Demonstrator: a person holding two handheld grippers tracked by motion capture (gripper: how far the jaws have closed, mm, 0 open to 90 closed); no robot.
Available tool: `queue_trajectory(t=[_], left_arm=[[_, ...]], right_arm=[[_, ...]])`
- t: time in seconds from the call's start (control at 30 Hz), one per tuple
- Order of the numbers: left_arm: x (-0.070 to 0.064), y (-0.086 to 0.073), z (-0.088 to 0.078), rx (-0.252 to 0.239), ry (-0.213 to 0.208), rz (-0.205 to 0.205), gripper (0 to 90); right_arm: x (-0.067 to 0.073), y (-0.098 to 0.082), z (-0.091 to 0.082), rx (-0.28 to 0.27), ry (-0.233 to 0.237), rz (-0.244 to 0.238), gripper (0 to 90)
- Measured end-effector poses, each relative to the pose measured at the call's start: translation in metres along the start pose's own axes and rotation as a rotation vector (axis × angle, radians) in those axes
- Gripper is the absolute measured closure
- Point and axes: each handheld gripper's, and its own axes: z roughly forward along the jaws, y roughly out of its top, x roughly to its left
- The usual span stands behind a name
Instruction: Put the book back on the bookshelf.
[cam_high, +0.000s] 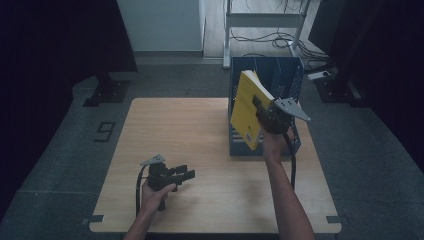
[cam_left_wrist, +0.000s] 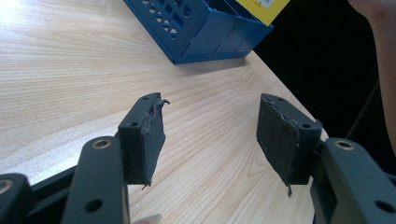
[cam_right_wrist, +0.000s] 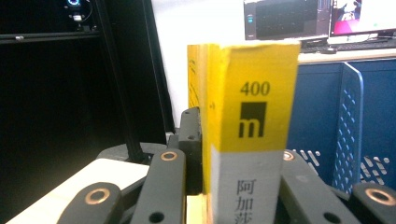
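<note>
A yellow book (cam_high: 246, 107) hangs tilted in the air over the left front part of the blue file rack (cam_high: 290, 75), with my right gripper (cam_high: 262, 111) shut on it. In the right gripper view the book's yellow and grey spine (cam_right_wrist: 252, 135) stands upright between the two jaws, with the rack's perforated divider (cam_right_wrist: 352, 126) behind it. My left gripper (cam_high: 186, 174) rests low over the wooden table (cam_high: 190, 130) near its front left, pointing right. Its jaws stand wide apart in the left gripper view, its left gripper (cam_left_wrist: 211, 140) having nothing between the pads.
The blue rack (cam_left_wrist: 205, 28) stands at the table's right back edge. The table's right edge (cam_left_wrist: 285, 93) drops to a dark floor. Black curtains flank the scene, and a metal frame with cables (cam_high: 265, 30) stands behind the table.
</note>
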Motion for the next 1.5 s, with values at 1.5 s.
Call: queue_trajectory(t=[1.5], left_arm=[[0.002, 0.000, -0.001, 0.001, 0.003, -0.005, 41.2]], right_arm=[[-0.004, -0.004, 0.024, 0.013, -0.054, 0.002, 74.9]])
